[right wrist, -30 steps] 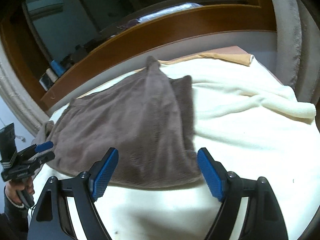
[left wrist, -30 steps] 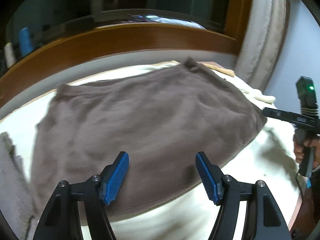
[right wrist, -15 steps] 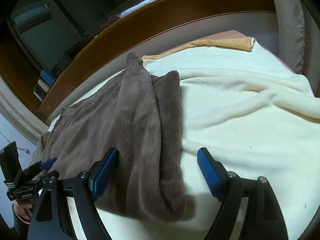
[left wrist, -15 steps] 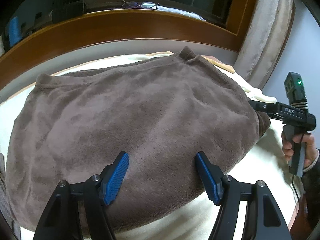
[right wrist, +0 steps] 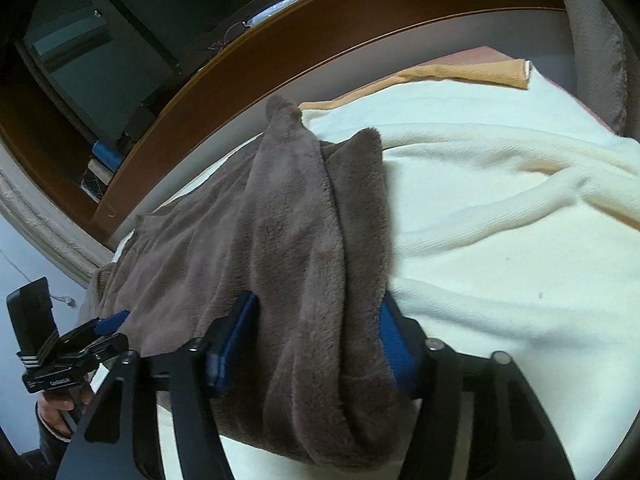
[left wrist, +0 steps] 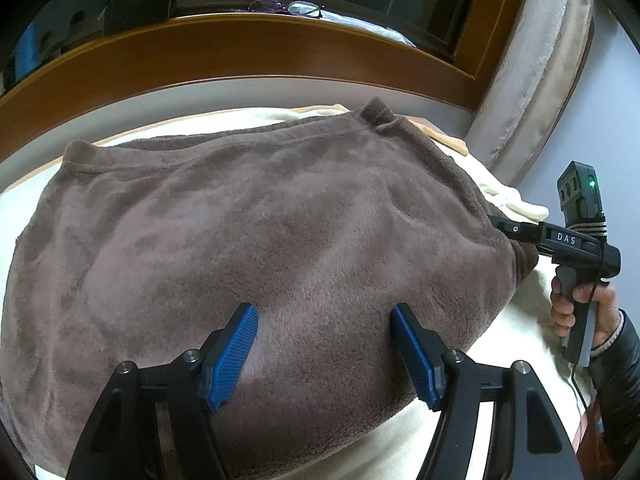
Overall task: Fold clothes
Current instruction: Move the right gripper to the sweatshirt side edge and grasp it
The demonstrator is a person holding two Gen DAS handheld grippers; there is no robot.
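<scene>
The right gripper [right wrist: 316, 344] has just been closing its blue pads [right wrist: 236, 340] around a thick fold of a brown fleece garment [right wrist: 280, 240]; the fold bulges up between the jaws and both pads meet the fleece, though how firmly they pinch it cannot be told. The left gripper [left wrist: 324, 352] stands about half open over the same garment [left wrist: 260, 240], its pads [left wrist: 234, 356] just above or brushing the pile at 6 o'clock, with nothing pinched. In the left wrist view the garment spreads broadly across a cream blanket [left wrist: 520, 320], its seamed edge at 12 o'clock, and the right gripper [left wrist: 500, 226] reaches its far corner at 3 o'clock, held by a hand [left wrist: 580, 304] in a dark sleeve. In the right wrist view the blanket [right wrist: 500, 240] runs off toward 2 o'clock, an orange cloth [right wrist: 480, 74] at its far end. A wooden headboard [left wrist: 240, 60] curves behind, with eyeglasses [left wrist: 284, 8] on its ledge at 12 o'clock.
</scene>
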